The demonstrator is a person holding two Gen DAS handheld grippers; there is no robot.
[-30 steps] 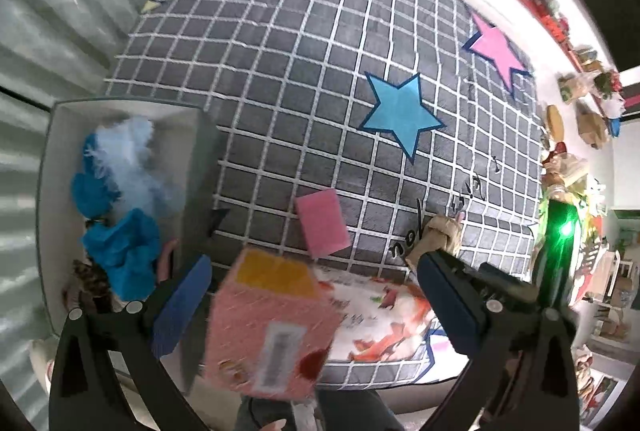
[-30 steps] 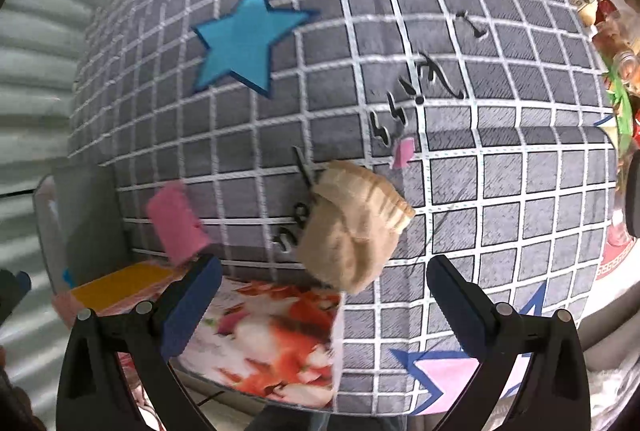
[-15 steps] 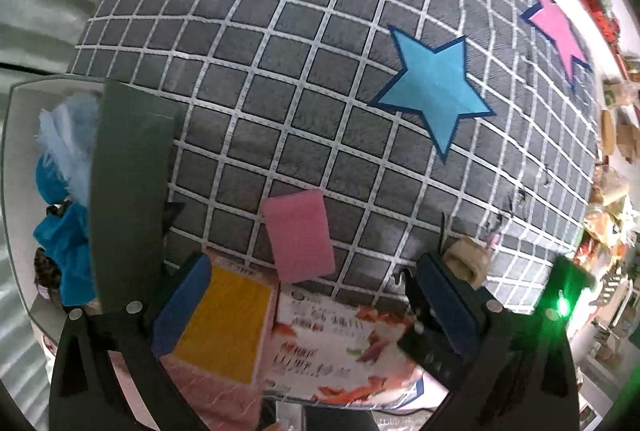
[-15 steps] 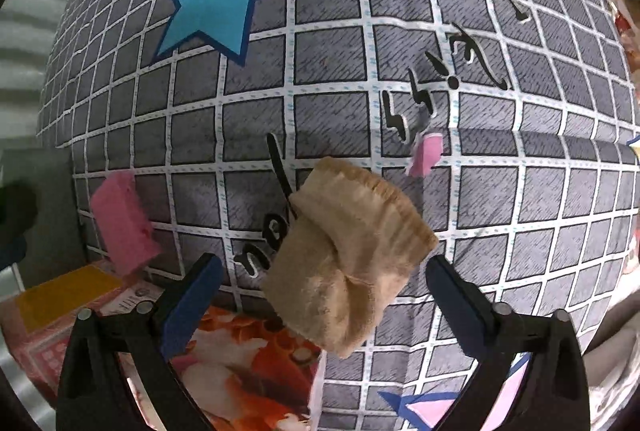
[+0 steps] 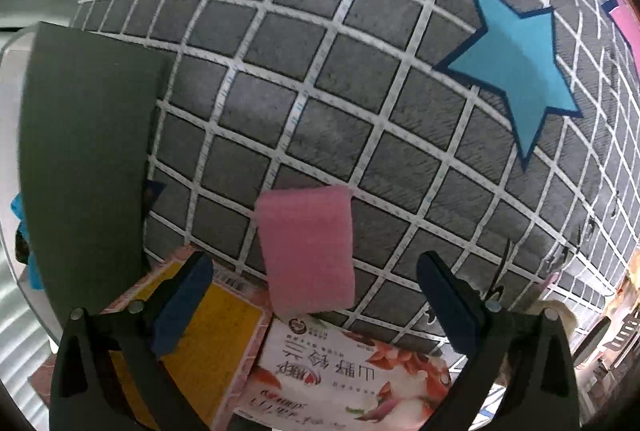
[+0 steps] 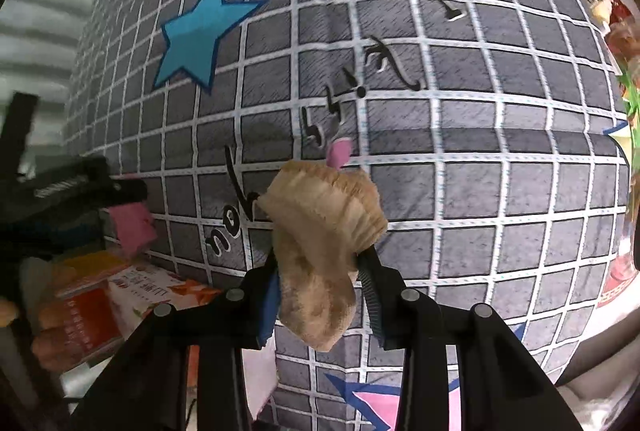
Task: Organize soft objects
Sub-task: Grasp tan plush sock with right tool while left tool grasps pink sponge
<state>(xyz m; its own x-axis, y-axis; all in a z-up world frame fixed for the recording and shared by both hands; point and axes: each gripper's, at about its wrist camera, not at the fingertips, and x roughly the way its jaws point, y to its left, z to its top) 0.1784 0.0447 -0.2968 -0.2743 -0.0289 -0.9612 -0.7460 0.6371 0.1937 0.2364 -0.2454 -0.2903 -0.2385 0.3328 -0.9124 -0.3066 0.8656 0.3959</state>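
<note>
The right tool (image 6: 320, 291) had just been closing, and its jaws were clenched on the beige sock (image 6: 320, 239). The blue pad pressed the sock's left flank and the ribbed pad its right. The sock's long axis ran straight away from the tool, with the gathered cuff farthest out and the lower end hanging back between the tool's arms. Whether the sock was clear of the grid-pattern bedspread (image 6: 480, 191) could not be determined.

The left tool (image 5: 316, 307) was released, with its jaws spread wide and nothing between the pads. The pink sponge (image 5: 306, 251) lay directly ahead of it on the bedspread, centred between the two fingers and just beyond their tips. The sponge's long axis ran along the tool's pointing line, so its narrow width faced the jaw opening. The left tool was clearly the nearer of the two to the sponge.

Outward to the left stood the dark wall of the storage bin (image 5: 84, 159), with blue fabric showing at its far edge. Below the sponge lay a printed tissue pack (image 5: 344, 375) and a pink box with a yellow face (image 5: 208, 343), both close to the left tool.

Judgement: the sock was secured for transfer, and the bin lay to the left of both tools.
</note>
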